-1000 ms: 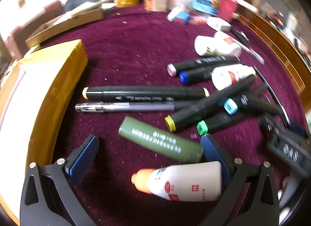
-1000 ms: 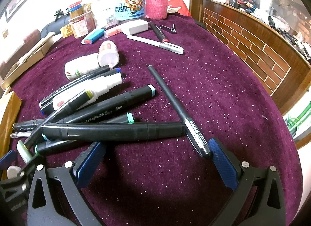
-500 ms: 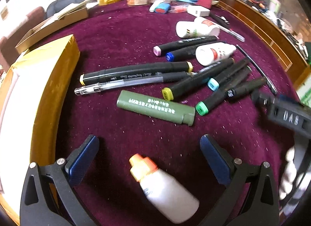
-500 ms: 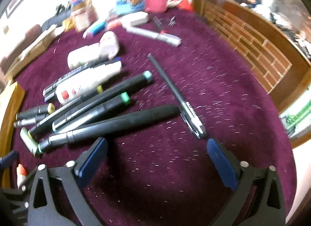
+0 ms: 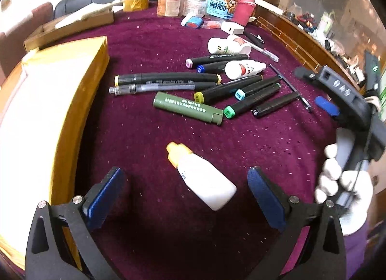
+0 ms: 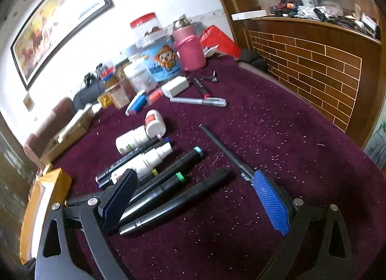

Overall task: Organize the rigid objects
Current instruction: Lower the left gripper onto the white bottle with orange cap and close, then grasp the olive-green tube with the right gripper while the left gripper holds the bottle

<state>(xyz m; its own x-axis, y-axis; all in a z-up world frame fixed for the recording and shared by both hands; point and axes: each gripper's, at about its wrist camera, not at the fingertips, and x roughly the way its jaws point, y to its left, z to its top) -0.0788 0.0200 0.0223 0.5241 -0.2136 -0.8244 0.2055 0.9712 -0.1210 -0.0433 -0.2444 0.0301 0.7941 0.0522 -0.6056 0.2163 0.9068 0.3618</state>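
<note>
A white bottle with an orange cap point(image 5: 202, 178) lies on the purple cloth between the fingers of my left gripper point(image 5: 187, 182), which is open and not touching it. Beyond it lie a green tube point(image 5: 188, 108), a clear pen point(image 5: 154, 88), several black markers point(image 5: 251, 99) and another white bottle point(image 5: 243, 69). My right gripper point(image 6: 195, 198) is open wide and tilted above the black markers point(image 6: 168, 183), with nothing pressed between its pads. A thin black pen point(image 6: 224, 152) runs under its right finger. In the left wrist view a white-gloved hand point(image 5: 342, 183) holds the right gripper point(image 5: 337, 92) at the right edge.
A yellow box point(image 5: 60, 92) stands along the left. Jars and tubs point(image 5: 222, 2), a pink flask point(image 6: 190, 48) and a white charger point(image 6: 176, 85) crowd the far end. A cardboard box point(image 5: 72, 24) sits at the back left. A wooden brick-pattern rail point(image 6: 313, 67) borders the right.
The left gripper has drawn back from the pile, and the orange-capped bottle now points its cap away. The right gripper has lifted, tilted up and rolled, bringing the wall and painting into view.
</note>
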